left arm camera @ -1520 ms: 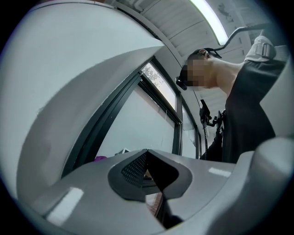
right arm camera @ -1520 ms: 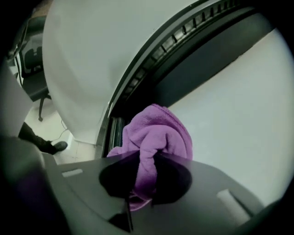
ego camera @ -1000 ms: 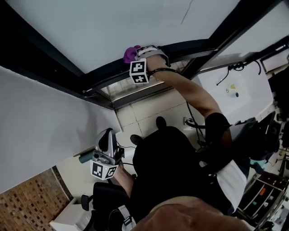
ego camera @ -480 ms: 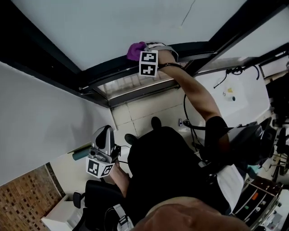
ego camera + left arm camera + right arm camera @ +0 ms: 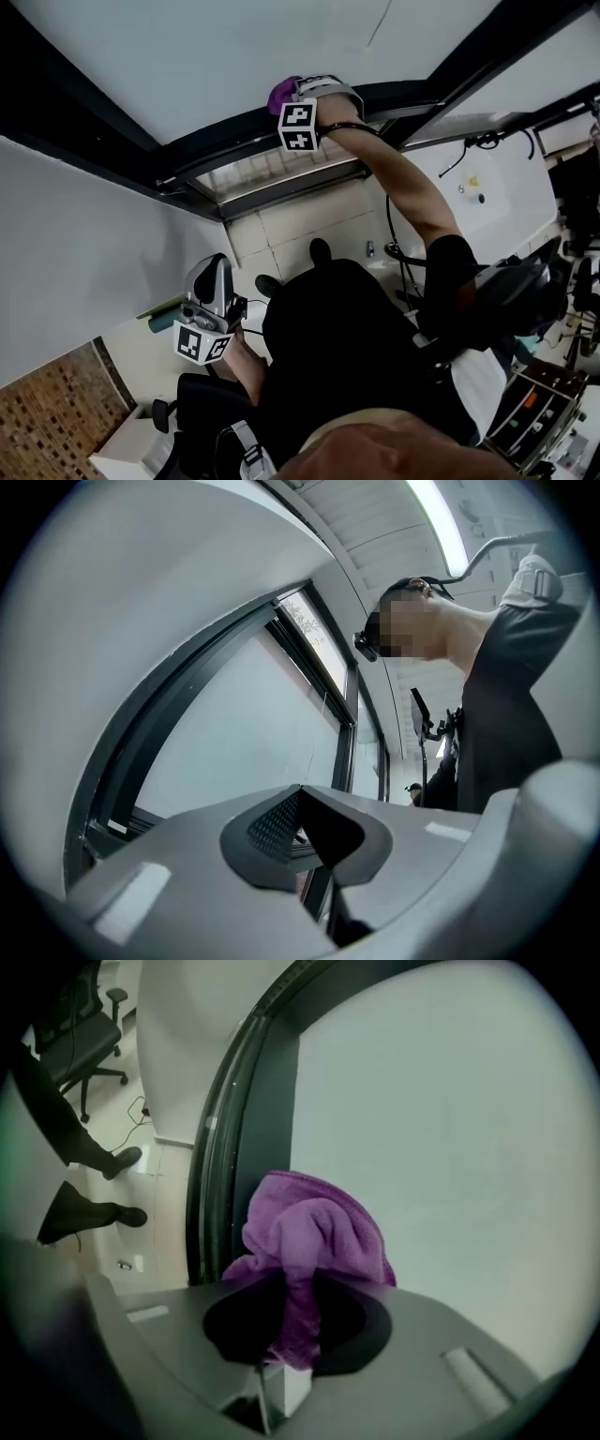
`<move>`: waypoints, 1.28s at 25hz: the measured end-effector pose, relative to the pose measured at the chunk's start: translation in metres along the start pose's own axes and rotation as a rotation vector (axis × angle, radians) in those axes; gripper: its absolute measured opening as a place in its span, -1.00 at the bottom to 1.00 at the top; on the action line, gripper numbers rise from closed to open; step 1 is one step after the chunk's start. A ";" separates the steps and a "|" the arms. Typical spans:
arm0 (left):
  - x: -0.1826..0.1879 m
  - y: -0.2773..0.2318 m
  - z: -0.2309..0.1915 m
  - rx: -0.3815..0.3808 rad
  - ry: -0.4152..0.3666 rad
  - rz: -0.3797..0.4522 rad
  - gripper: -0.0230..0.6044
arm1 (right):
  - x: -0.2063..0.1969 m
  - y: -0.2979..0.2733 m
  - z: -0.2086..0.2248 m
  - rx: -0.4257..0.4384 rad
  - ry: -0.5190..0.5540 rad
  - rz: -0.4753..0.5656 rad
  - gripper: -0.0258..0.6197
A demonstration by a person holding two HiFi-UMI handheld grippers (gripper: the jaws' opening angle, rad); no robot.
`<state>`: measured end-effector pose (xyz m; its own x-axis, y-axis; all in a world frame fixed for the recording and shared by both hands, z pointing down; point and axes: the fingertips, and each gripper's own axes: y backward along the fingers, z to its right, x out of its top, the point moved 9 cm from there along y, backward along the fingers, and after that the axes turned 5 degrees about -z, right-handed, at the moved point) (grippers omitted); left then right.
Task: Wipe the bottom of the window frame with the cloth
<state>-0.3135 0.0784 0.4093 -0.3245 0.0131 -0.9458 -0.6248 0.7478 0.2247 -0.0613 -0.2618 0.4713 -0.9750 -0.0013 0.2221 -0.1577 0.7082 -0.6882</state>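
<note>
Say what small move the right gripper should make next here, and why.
Probably slide the right gripper sideways along the window frame, pressing down. Its jaws are shut on the purple cloth, which is bunched at the frame's bottom rail beside the glass, and more rail runs off either side.

Cloth (image 5: 281, 95) on window frame (image 5: 223, 145)

I see the right gripper (image 5: 298, 94) and its cloth (image 5: 284, 92) boxed in by glass (image 5: 234, 47) ahead and the window frame (image 5: 206, 159) beneath. Rightward a dark post (image 5: 469, 66) blocks that frame; leftward it runs clear for me to slide along.
</note>
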 end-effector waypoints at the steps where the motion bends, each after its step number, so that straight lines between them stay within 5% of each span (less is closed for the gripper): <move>1: -0.001 0.000 0.000 -0.001 0.001 -0.002 -0.93 | 0.000 0.000 -0.003 -0.014 0.011 -0.005 -0.74; 4: -0.003 0.000 0.001 -0.004 0.004 -0.009 -0.93 | -0.003 0.007 -0.009 0.017 0.024 0.024 -0.75; 9: -0.001 0.000 0.003 -0.005 0.000 -0.007 -0.93 | -0.017 0.040 -0.012 0.272 -0.024 0.166 -0.73; 14: -0.004 -0.002 0.002 -0.007 0.010 -0.006 -0.93 | -0.018 0.028 0.013 0.131 -0.033 0.221 -0.73; 22: -0.008 -0.005 0.002 -0.015 0.017 -0.010 -0.93 | -0.026 0.034 -0.006 0.198 0.057 0.211 -0.73; 32: -0.005 -0.021 -0.002 -0.054 0.013 -0.038 -0.93 | -0.052 0.104 -0.094 0.234 0.158 0.258 -0.73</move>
<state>-0.3004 0.0613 0.4101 -0.3089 -0.0236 -0.9508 -0.6741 0.7106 0.2014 -0.0118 -0.1215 0.4531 -0.9540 0.2778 0.1125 0.0403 0.4907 -0.8704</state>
